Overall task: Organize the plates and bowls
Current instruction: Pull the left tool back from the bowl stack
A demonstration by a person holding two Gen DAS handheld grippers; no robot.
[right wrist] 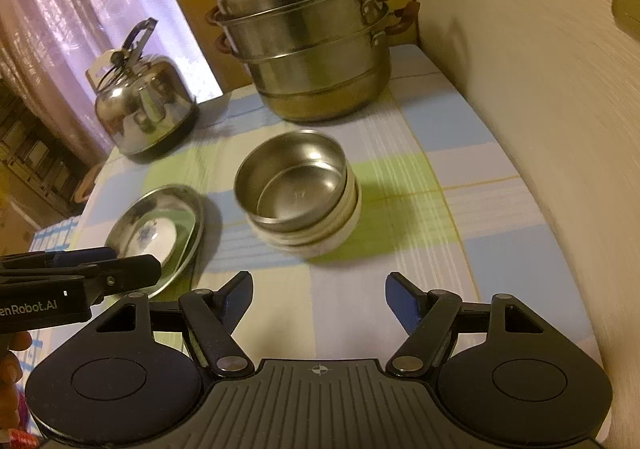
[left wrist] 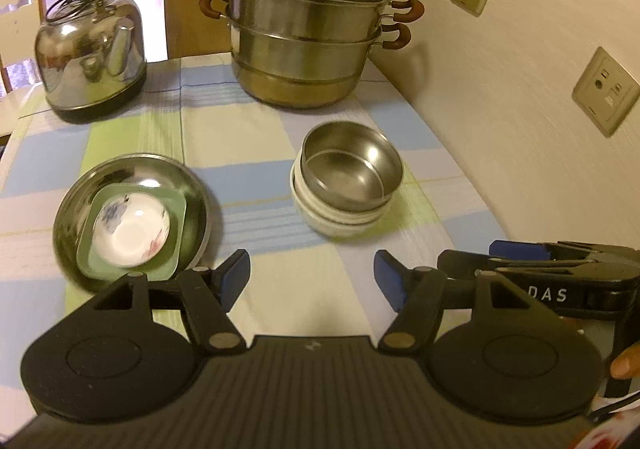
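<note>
A steel bowl (left wrist: 350, 173) (right wrist: 292, 181) sits nested on top of stacked white bowls (left wrist: 336, 221) (right wrist: 320, 241) on the checked tablecloth. To their left a steel plate (left wrist: 80, 201) (right wrist: 172, 195) carries a green square plate (left wrist: 178, 245) (right wrist: 188, 233) and, on that, a small white floral dish (left wrist: 130, 229) (right wrist: 152, 237). My left gripper (left wrist: 312, 273) hangs open just short of the two stacks, nothing between its fingers. My right gripper (right wrist: 320, 289) is open too, in front of the bowl stack and holding nothing. Each gripper shows side-on in the other's view.
A steel kettle (left wrist: 92, 57) (right wrist: 144, 105) stands at the back left and a tiered steamer pot (left wrist: 308, 29) (right wrist: 308, 49) at the back centre. A wall with sockets (left wrist: 604, 89) runs along the table's right side. A chair (left wrist: 20, 9) stands beyond the far left edge.
</note>
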